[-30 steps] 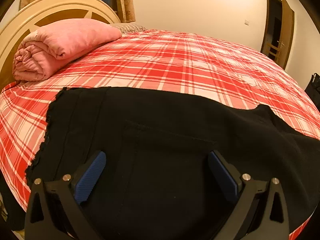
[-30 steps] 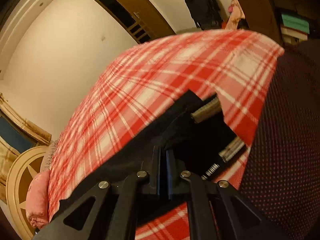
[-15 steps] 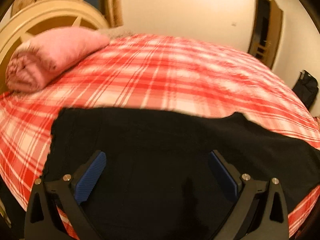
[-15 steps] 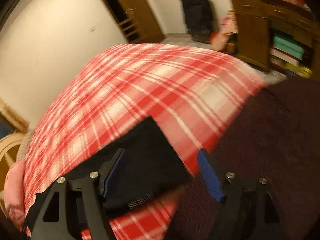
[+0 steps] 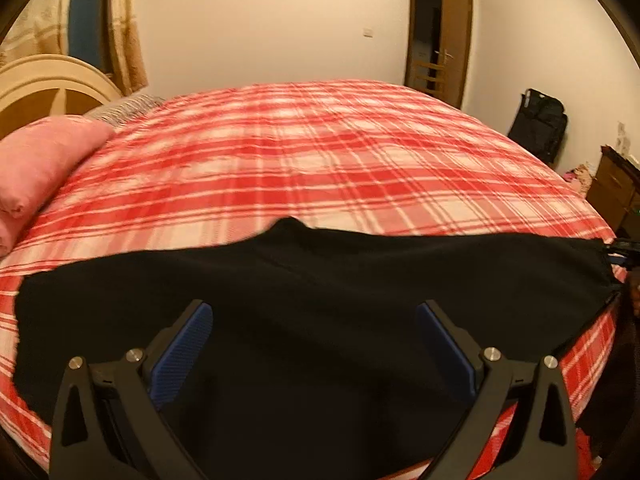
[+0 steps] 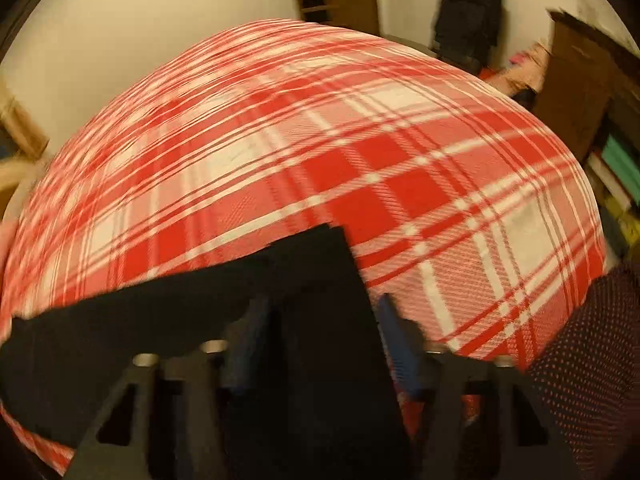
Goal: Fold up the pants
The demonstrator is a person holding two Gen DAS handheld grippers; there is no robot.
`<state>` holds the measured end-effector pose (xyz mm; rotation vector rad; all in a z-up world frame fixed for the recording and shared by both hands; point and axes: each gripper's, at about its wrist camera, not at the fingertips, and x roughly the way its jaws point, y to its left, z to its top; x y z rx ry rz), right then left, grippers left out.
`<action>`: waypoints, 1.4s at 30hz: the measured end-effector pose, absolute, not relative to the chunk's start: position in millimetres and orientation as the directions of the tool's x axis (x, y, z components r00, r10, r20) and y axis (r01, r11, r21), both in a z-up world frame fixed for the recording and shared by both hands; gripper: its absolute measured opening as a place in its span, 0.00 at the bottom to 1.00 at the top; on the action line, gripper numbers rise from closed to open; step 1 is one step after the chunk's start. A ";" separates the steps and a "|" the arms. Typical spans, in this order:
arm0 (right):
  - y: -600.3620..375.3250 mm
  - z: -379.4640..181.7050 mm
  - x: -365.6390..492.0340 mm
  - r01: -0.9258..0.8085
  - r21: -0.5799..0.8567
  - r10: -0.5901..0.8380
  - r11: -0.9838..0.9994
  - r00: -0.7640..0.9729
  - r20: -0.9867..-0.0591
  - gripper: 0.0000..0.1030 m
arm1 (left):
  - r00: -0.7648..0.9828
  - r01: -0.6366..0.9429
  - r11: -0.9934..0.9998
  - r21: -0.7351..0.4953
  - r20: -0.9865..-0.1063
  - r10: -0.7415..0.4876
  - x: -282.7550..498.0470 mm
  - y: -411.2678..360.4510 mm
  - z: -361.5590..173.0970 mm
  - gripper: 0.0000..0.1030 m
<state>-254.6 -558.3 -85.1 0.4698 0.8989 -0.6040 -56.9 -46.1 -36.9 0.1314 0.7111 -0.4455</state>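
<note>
Pants, one pair in plain black fabric (image 5: 320, 300), are lying flat in a long band along the near edge of the red-and-white plaid bed (image 5: 320, 152), probably spread for folding. One left gripper (image 5: 312, 344) is hovering above the cloth, fingers apart and gripping nothing. One right gripper (image 6: 320, 344) is straddling the cloth's end, fingers apart, likely lining up a grasp. One pink rolled blanket (image 5: 44, 160) is sitting by the headboard.
</note>
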 end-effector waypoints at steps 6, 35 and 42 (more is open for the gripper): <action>-543.5 -64.5 -251.6 0.626 0.043 -0.352 0.779 0.492 -0.796 0.12 | 0.621 0.505 0.862 -0.045 -0.674 -0.400 -67.8 -78.7 -44.7 1.00; -380.6 -4.4 -215.6 0.493 -0.257 -0.549 0.831 0.656 -0.517 0.56 | 0.606 0.580 0.815 0.010 -0.674 -0.422 -108.5 -44.7 -45.0 0.98; -297.8 -21.0 -181.6 0.249 -0.157 -0.293 0.956 0.749 -0.595 0.56 | 0.714 0.389 0.921 -0.019 -0.625 -0.314 -80.1 31.4 -29.2 0.98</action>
